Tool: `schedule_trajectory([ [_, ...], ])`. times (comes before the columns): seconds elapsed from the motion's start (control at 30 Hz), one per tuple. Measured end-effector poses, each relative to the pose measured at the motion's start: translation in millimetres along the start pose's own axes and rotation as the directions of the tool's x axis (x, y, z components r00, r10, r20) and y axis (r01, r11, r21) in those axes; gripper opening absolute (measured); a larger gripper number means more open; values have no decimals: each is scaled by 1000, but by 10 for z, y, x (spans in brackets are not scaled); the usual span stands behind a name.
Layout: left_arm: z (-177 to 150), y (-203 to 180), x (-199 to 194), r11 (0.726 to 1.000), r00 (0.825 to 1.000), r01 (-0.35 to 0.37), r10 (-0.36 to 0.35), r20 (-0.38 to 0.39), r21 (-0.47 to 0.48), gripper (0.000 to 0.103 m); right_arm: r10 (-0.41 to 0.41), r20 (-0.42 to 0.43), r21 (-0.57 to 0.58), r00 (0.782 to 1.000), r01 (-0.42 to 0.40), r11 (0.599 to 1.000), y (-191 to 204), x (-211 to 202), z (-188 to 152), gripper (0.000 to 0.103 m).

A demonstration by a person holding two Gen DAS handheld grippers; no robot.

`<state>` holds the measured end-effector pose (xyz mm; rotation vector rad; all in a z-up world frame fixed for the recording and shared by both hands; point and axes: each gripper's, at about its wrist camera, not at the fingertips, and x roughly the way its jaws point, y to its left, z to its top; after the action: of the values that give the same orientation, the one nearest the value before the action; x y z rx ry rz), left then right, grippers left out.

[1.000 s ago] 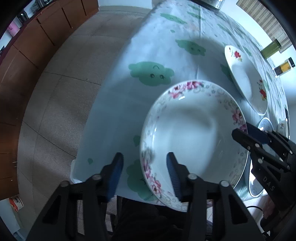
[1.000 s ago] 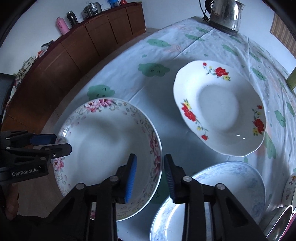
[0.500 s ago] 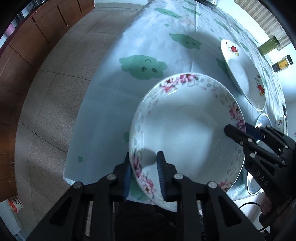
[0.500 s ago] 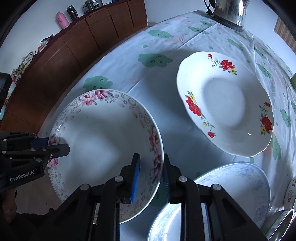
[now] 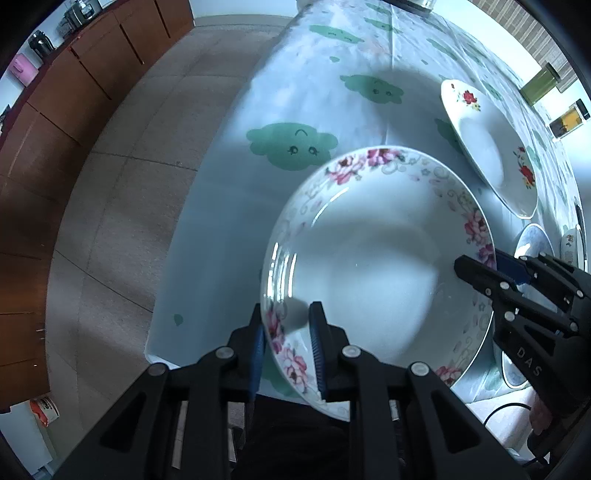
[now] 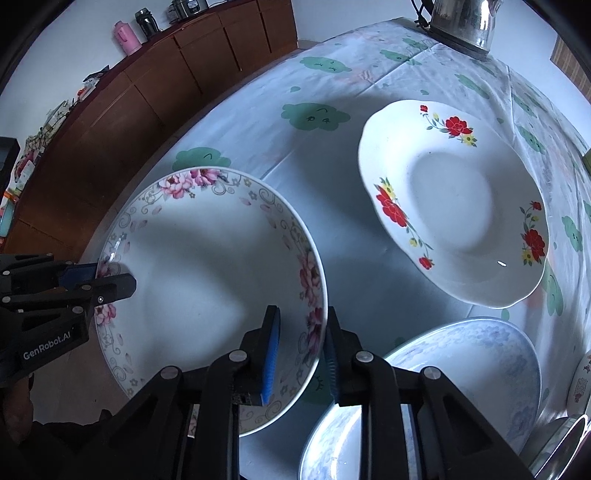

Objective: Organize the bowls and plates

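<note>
On a surface (image 6: pixel 369 258) with a cloud-print cloth, the closing left claw (image 5: pixel 286 332) and right claw (image 6: pixel 301 339) each pinch opposite rims of a pink-flowered bowl (image 6: pixel 207 280).

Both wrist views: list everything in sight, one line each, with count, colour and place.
pink plate: 1, white with pink flowers, table's near edge, rim in both tongs
red plate: 1, white with red flowers, mid-table
blue plate: 1, pale blue pattern, near right
tablecloth: 1, pale with green clouds
kettle: 1, steel, far end
jars: 2, green and yellow, far right
cabinet: 1, brown, along wall
left tongs: closing on the pink rim
right tongs: shut on opposite rim
</note>
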<state>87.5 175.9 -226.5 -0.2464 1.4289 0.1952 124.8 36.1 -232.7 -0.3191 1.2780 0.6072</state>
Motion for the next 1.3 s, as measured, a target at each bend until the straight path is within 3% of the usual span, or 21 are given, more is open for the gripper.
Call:
schedule_trajectory([
  [0.6,-84,-159,-139,1000,999,-9,8,32,4,21,23,21,34,1000,-24,999,-70,-279,-12,24],
  [1.3,-48,-214,-239,997,999,13,-16,46,72,21,45,50,127,998,-51,991,-362,-540,-135,25],
])
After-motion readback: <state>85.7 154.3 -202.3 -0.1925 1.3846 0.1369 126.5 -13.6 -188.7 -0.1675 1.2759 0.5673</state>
